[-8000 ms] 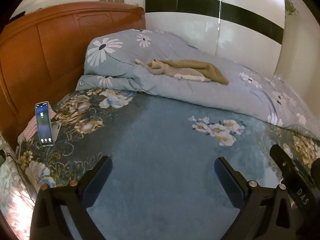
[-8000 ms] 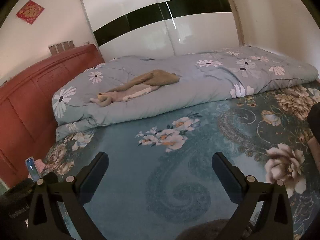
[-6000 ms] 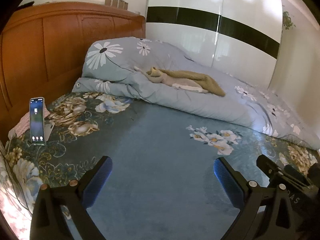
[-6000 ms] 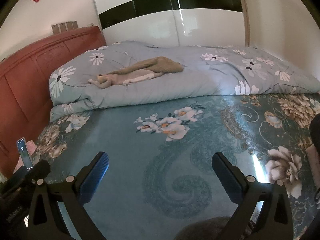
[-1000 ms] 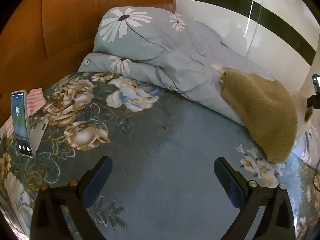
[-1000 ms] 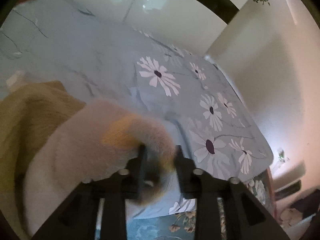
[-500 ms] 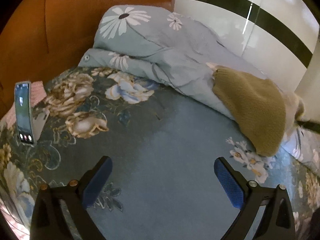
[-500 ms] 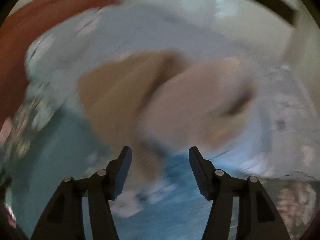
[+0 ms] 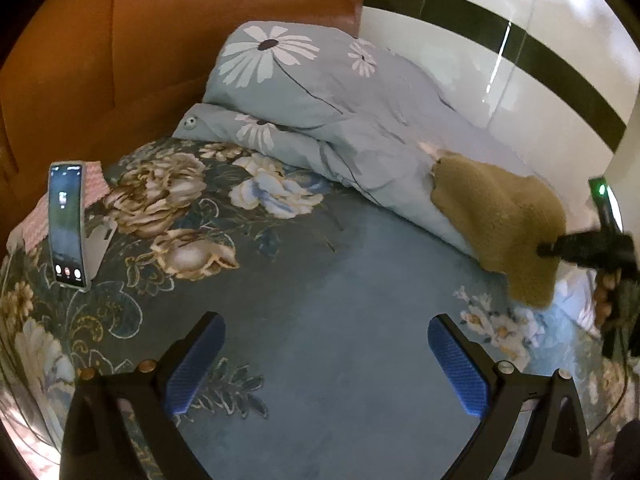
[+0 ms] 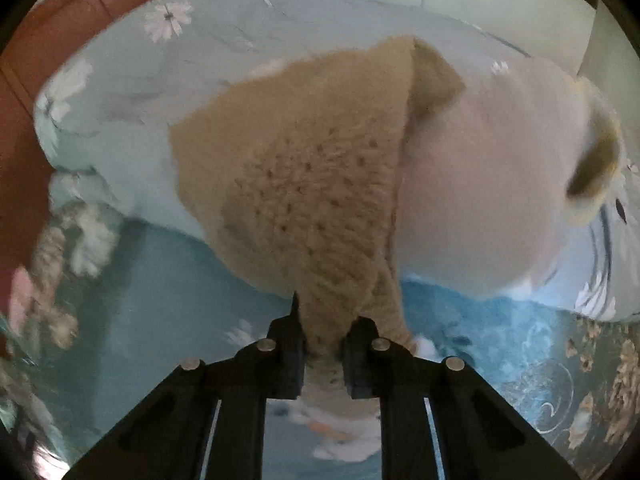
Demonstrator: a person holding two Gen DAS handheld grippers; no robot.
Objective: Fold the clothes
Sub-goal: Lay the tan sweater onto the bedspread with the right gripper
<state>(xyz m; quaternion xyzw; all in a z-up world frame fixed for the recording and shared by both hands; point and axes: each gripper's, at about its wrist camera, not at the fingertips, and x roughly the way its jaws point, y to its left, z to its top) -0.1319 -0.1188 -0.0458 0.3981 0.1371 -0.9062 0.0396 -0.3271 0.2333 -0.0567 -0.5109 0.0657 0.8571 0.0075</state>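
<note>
A tan knitted sweater with a pale pinkish part hangs from my right gripper, whose jaws are shut on its tan fabric. It trails back over the grey-blue flowered duvet. In the left wrist view the sweater drapes off the duvet edge at the right, with the right gripper at its side. My left gripper is open and empty, low over the teal floral bedspread.
A phone stands on a holder at the left of the bed beside a pink checked cloth. The wooden headboard stands behind. A white wardrobe with a dark stripe lies beyond the duvet.
My right gripper has shut on the sweater and pulled it off the duvet top toward the bedspread. The left gripper stayed open and shifted slightly.
</note>
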